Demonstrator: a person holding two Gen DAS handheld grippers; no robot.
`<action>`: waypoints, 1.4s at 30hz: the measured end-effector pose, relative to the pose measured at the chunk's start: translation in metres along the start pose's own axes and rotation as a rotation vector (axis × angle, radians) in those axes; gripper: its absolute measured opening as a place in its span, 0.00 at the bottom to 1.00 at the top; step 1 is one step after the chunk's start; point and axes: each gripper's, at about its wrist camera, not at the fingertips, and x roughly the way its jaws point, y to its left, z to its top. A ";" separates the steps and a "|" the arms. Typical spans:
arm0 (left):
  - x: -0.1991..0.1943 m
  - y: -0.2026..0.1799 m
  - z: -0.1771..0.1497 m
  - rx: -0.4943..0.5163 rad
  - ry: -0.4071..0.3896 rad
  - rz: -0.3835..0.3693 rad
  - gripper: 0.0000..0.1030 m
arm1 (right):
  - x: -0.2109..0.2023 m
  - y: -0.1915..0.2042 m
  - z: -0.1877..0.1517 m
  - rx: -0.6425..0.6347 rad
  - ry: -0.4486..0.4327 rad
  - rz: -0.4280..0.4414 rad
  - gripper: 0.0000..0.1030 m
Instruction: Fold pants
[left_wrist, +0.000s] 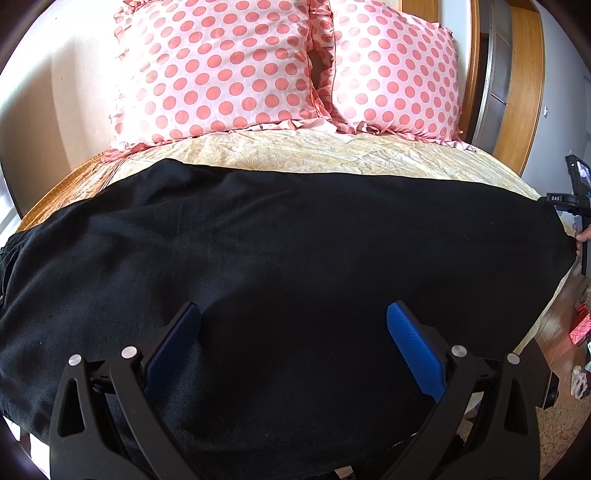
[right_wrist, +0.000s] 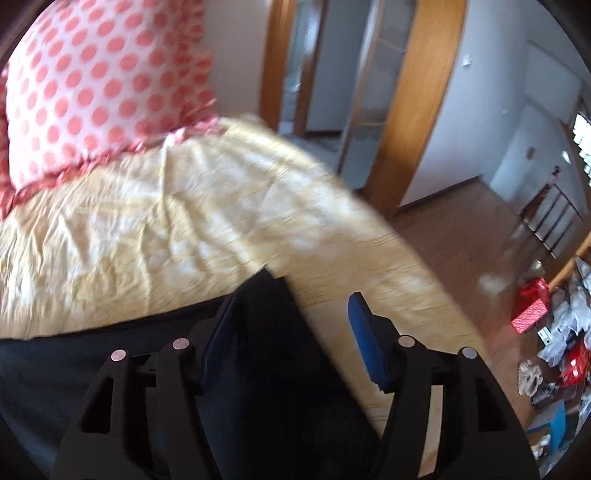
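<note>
We see the black pants (left_wrist: 280, 236) spread flat across the bed (left_wrist: 332, 155), lengthwise from left to right, matte and soft with shallow creases, over a pale yellow patterned bedspread. Two pink polka-dot pillows (left_wrist: 218, 70) with ruffled edges lean at the head. Our left hand-held gripper (left_wrist: 293, 332) hovers over the near middle of the fabric, its ribbed blue pads spread wide and gripping nothing. Our right hand-held gripper (right_wrist: 291, 325) sits at the right end of the pants (right_wrist: 266, 350), also spread wide, the cloth corner lying between its pads; that view is motion-blurred, so we cannot tell whether the pads touch the cloth. The pants' left end is cut off at the frame edge.
</note>
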 end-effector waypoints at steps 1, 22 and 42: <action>-0.001 0.000 0.000 0.001 -0.002 -0.003 0.98 | -0.007 -0.012 0.001 0.041 -0.008 -0.017 0.60; -0.009 0.006 -0.007 -0.014 -0.030 -0.062 0.98 | -0.034 -0.095 -0.097 0.556 0.172 0.365 0.58; -0.013 0.013 -0.010 -0.035 -0.035 -0.055 0.98 | -0.058 -0.054 -0.091 0.304 0.058 0.217 0.21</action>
